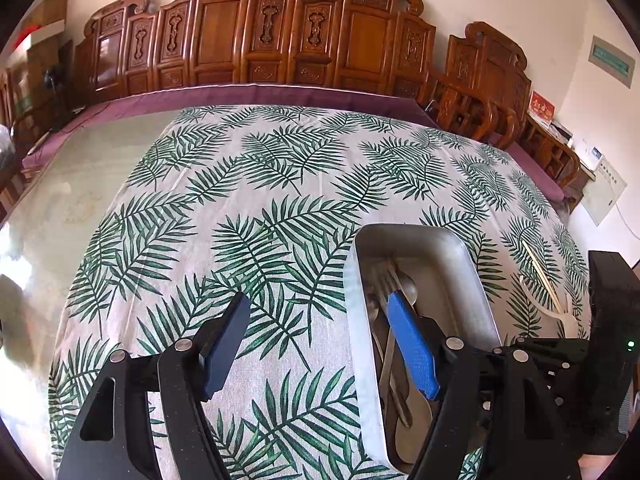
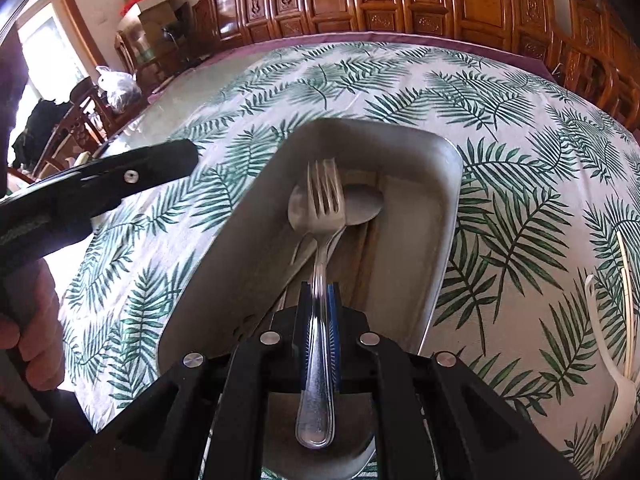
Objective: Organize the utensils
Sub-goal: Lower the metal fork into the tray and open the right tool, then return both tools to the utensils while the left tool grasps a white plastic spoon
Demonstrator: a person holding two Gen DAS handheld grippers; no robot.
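A metal tray (image 2: 440,208) lies on the leaf-print cloth with two spoons (image 2: 362,206) in it. My right gripper (image 2: 320,294) is shut on the handle of a metal fork (image 2: 326,200), which is held above the tray with its tines pointing away over the spoons. My left gripper (image 1: 320,340) is open with nothing gripped. One of its fingers (image 1: 412,344) hangs over the tray (image 1: 472,264) and the utensils (image 1: 394,280) inside, while the other is over the cloth. The left gripper (image 2: 160,164) also shows at the left of the right wrist view.
A white plastic utensil (image 2: 616,392) and pale chopsticks (image 2: 626,280) lie on the cloth right of the tray; both appear in the left wrist view, the chopsticks (image 1: 542,276) and the white utensil (image 1: 560,314). Carved wooden chairs (image 1: 320,40) line the far edge. A hand (image 2: 36,320) holds the left gripper.
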